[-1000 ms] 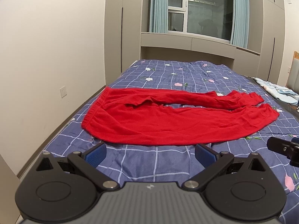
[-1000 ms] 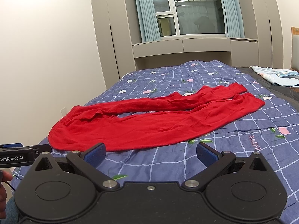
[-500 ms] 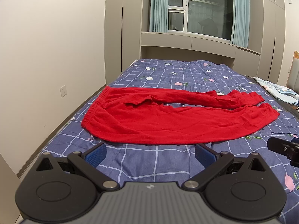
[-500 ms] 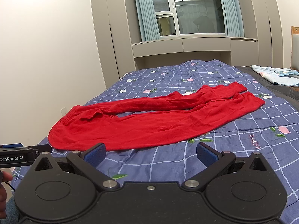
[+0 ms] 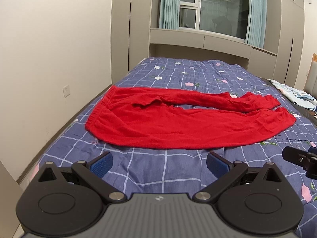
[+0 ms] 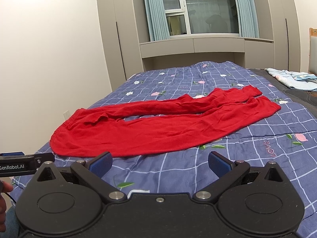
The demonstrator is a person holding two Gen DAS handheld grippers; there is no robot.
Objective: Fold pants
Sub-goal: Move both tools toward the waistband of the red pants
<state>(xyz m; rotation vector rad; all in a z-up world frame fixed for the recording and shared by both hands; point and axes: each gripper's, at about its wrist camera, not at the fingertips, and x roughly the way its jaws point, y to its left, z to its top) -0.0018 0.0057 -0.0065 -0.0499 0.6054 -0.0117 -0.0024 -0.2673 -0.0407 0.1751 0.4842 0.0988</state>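
Observation:
Red pants (image 5: 178, 125) (image 6: 154, 129) lie spread flat across the bed, waistband at the left, both legs running right with a narrow gap between them. My left gripper (image 5: 159, 163) hovers open above the quilt just short of the pants' near edge, nothing between its blue pads. My right gripper (image 6: 160, 163) is open too, held close to the near edge of the lower leg. The right gripper's tip shows at the right of the left wrist view, and the left one at the left edge of the right wrist view.
The bed (image 5: 178, 170) has a blue checked quilt with flowers. A wall with a socket (image 5: 66, 91) runs along the left. Light blue folded cloth (image 6: 289, 78) lies at the far right. Cabinets and a window stand behind the bed. A hand (image 6: 3, 196) shows at bottom left.
Both grippers have edged slightly forward toward the pants; the jaws stay open and the pants have not moved.

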